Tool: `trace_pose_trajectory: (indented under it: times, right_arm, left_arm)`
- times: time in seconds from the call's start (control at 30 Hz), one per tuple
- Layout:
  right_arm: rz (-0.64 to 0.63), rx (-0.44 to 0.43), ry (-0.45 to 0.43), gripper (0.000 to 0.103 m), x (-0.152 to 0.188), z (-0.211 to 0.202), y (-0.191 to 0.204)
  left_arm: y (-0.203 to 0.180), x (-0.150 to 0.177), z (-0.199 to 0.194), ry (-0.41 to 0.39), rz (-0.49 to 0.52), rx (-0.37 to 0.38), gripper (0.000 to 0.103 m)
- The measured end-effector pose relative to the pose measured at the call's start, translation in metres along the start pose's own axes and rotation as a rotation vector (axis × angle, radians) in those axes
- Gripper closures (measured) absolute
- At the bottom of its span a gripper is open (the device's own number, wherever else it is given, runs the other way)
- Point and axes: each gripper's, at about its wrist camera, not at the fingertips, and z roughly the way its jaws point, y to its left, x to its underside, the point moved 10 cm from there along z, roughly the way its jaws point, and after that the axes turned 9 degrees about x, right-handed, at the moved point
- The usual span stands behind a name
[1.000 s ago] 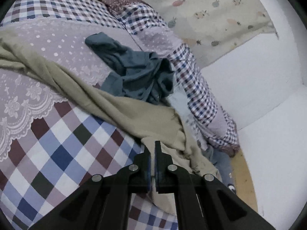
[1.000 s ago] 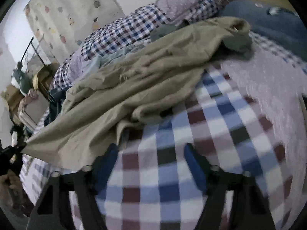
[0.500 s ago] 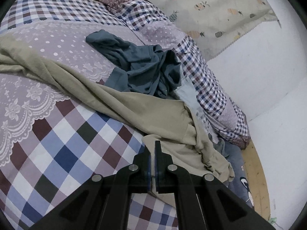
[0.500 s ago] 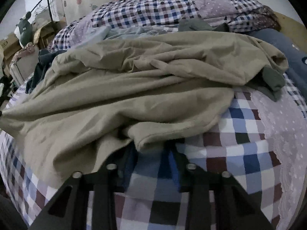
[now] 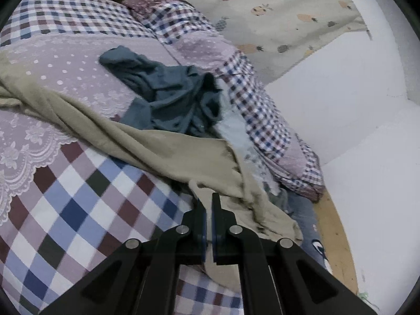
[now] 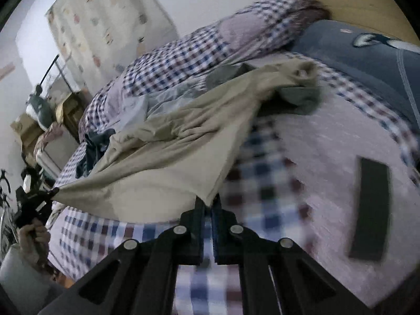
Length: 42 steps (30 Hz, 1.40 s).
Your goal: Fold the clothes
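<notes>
Pinching the beige garment (image 6: 162, 162) at two corners: my left tool (image 5: 208, 202) and right tool (image 6: 208, 204), each pressed together on its edge. Garment stretched across the checked bed (image 5: 78, 204); dark blue clothing (image 5: 170, 97) lies behind it.

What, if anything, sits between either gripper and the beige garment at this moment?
Nothing visible. The left gripper is shut on one edge of the beige garment and the right gripper is shut on another corner, the cloth stretched between them. The dark teal garment lies beside it on the bed.
</notes>
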Motion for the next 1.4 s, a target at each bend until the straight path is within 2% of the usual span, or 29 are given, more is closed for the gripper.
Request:
trace_pose_trajectory:
  times: [0.2, 0.3, 0.4, 0.57, 0.73, 0.9, 0.97, 1.0, 1.07, 1.13, 1.2, 1.23, 1.3, 1.4]
  right_arm:
    - [0.028, 0.119, 0.016, 0.101, 0.014, -0.055, -0.056]
    - [0.019, 0.141, 0.020, 0.101, 0.017, -0.070, -0.066]
    - [0.023, 0.152, 0.019, 0.101, 0.022, -0.082, -0.077]
    - [0.029, 0.153, 0.057, 0.101, 0.042, -0.094, -0.095]
    - [-0.040, 0.197, 0.192, 0.100, 0.084, -0.084, -0.102]
    - [-0.100, 0.339, 0.308, 0.099, 0.115, -0.073, -0.123]
    - [-0.082, 0.413, 0.281, 0.099, 0.108, -0.080, -0.135]
    - [-0.073, 0.450, 0.268, 0.098, 0.105, -0.084, -0.141]
    - [-0.054, 0.519, 0.240, 0.093, 0.098, -0.092, -0.153]
    - [-0.020, 0.500, 0.185, 0.075, 0.084, -0.098, -0.152]
    - [-0.001, 0.459, 0.127, 0.064, 0.072, -0.099, -0.141]
    - [-0.008, 0.435, 0.116, 0.064, 0.069, -0.095, -0.131]
    - [-0.022, 0.387, 0.094, 0.064, 0.063, -0.086, -0.111]
    - [-0.055, 0.319, 0.075, 0.061, 0.055, -0.068, -0.076]
  left_arm:
    - [-0.012, 0.017, -0.029, 0.052, -0.043, 0.075, 0.102]
    - [-0.019, 0.026, -0.058, 0.055, -0.023, 0.082, 0.102]
    - [-0.026, 0.049, -0.088, 0.074, 0.041, 0.062, 0.103]
    - [-0.022, 0.095, -0.125, 0.135, 0.077, -0.017, 0.103]
    - [0.007, 0.111, -0.136, 0.171, 0.053, -0.167, 0.103]
    - [0.017, 0.118, -0.134, 0.197, 0.109, -0.295, 0.103]
    - [0.013, 0.122, -0.133, 0.203, 0.131, -0.295, 0.103]
    - [0.011, 0.123, -0.132, 0.205, 0.136, -0.289, 0.101]
    - [0.007, 0.124, -0.130, 0.208, 0.140, -0.266, 0.085]
    - [-0.002, 0.125, -0.124, 0.212, 0.135, -0.218, 0.051]
    - [-0.015, 0.126, -0.116, 0.215, 0.136, -0.157, 0.038]
    - [-0.022, 0.126, -0.112, 0.219, 0.136, -0.125, 0.030]
    - [-0.036, 0.129, -0.100, 0.232, 0.136, -0.074, 0.022]
    - [-0.053, 0.130, -0.080, 0.253, 0.141, -0.026, 0.020]
